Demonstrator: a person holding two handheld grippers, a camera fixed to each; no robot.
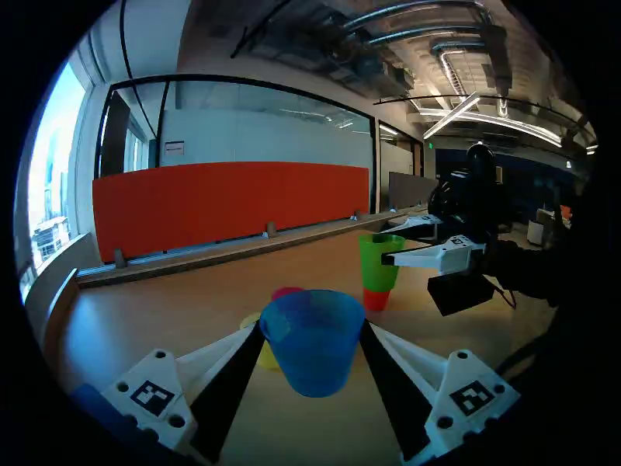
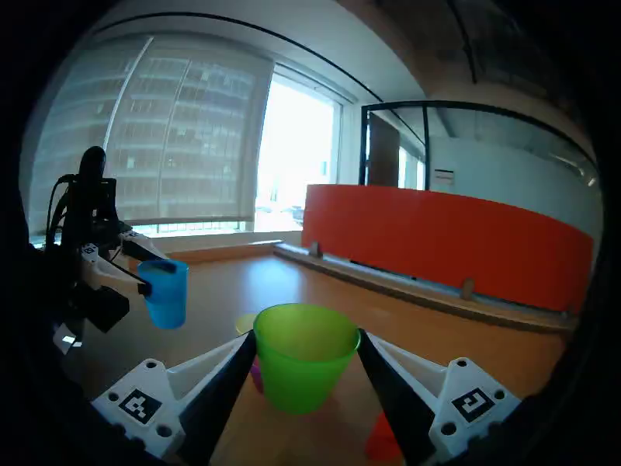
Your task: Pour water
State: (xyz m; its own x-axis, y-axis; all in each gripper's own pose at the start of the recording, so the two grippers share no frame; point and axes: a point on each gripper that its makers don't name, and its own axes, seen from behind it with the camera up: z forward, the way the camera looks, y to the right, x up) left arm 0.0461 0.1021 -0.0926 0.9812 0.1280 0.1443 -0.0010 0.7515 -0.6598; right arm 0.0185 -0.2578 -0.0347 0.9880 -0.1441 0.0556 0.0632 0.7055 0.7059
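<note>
L gripper (image 1: 313, 335) pinches the blue cup (image 1: 314, 353) btwn both fingers. R gripper (image 2: 307, 346) clamps the green cup (image 2: 304, 361) the same way. Both cups are upright, apparently lifted off the wooden table (image 1: 178, 307), and well apart.

To pour well, prob.: bring the rims close, set one lip over the other's mouth, and tilt slowly w/ a firm grip. Water level: can't tell.

Left gripper view gives the green cup side-on, above a red cup (image 1: 376, 300). Right gripper view gives the blue cup side-on, w/ a bright window (image 2: 299, 155) beyond.
</note>
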